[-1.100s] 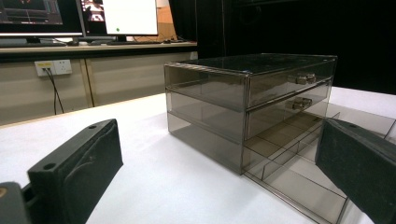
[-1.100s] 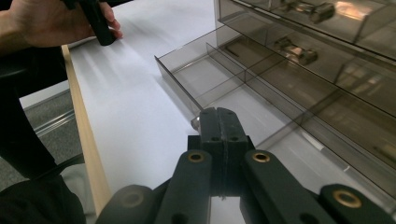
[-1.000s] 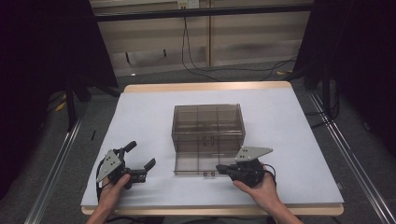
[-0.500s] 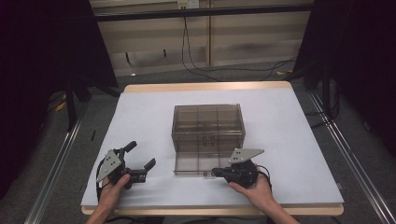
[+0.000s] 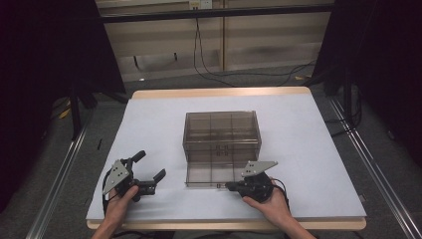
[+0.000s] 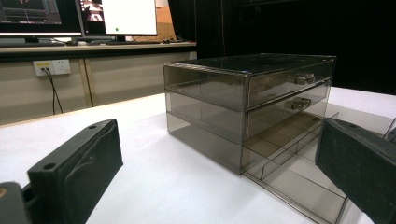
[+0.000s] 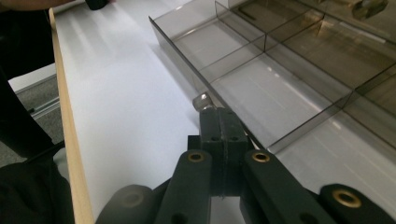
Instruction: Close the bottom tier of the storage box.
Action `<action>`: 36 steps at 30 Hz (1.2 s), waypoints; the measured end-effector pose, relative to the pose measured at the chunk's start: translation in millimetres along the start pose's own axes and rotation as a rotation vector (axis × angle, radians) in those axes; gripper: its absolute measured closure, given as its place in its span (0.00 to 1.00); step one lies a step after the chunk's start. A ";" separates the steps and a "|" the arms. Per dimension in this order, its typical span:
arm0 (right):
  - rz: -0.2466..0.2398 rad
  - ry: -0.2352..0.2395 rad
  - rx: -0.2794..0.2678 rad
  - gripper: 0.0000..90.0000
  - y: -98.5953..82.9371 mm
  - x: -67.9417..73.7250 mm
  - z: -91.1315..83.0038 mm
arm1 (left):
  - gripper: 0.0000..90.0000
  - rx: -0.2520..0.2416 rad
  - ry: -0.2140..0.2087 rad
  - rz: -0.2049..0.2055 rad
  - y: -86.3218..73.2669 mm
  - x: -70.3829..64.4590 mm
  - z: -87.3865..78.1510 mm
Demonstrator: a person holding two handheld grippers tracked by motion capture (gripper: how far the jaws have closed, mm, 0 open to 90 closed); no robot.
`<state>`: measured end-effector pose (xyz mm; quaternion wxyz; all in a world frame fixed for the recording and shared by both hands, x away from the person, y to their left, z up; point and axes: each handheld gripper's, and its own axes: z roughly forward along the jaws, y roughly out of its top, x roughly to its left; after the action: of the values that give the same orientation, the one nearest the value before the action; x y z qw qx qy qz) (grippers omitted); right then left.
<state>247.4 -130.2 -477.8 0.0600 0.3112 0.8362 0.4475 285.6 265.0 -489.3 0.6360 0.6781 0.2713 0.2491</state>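
Observation:
A smoke-tinted clear cabinet [image 5: 221, 130] [image 6: 210, 93] with three drawers stands mid-table. Its bottom drawer [image 5: 211, 175] [image 6: 299, 179] [image 7: 280, 74] is pulled out toward me, and its compartments look empty. My right gripper [image 5: 230, 186] [image 7: 219, 116] has its jaws pressed together at the drawer's front wall, on the small drawer handle [image 7: 202, 99]; one end of the handle pokes out past the tips. My left gripper [image 5: 151, 164] [image 6: 217, 140] is open at the table's front left, apart from the cabinet and pointing toward it, with nothing between its jaws.
The white table [image 5: 308, 134] has a wooden front edge [image 7: 70, 140] close to my right hand. The two upper drawers are shut, and their handles [image 6: 303, 78] face me. Cables lie on the floor [image 5: 219, 74] beyond the table. Monitors [image 6: 116, 18] stand on a far desk.
My right gripper has shifted slightly left along the drawer front and a little toward me. The left gripper has stayed in place and open.

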 end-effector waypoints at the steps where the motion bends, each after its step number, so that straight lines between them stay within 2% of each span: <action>1: 0.003 -0.002 0.002 1.00 -0.6 -0.2 0.0 | 0.01 -0.001 0.000 -0.001 0.0 0.0 0.0; 8: 0.018 -0.011 -0.003 1.00 -1.0 -4.1 -0.7 | 0.01 -0.005 -0.004 -0.010 -0.1 -0.1 0.5; 36: 0.008 -0.026 -0.001 1.00 0.4 -4.7 2.2 | 0.01 0.002 -0.001 -0.001 0.1 0.1 0.2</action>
<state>252.1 -131.2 -479.6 0.0693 0.3203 0.8340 0.4439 285.9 265.0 -489.2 0.6357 0.6786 0.2718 0.2481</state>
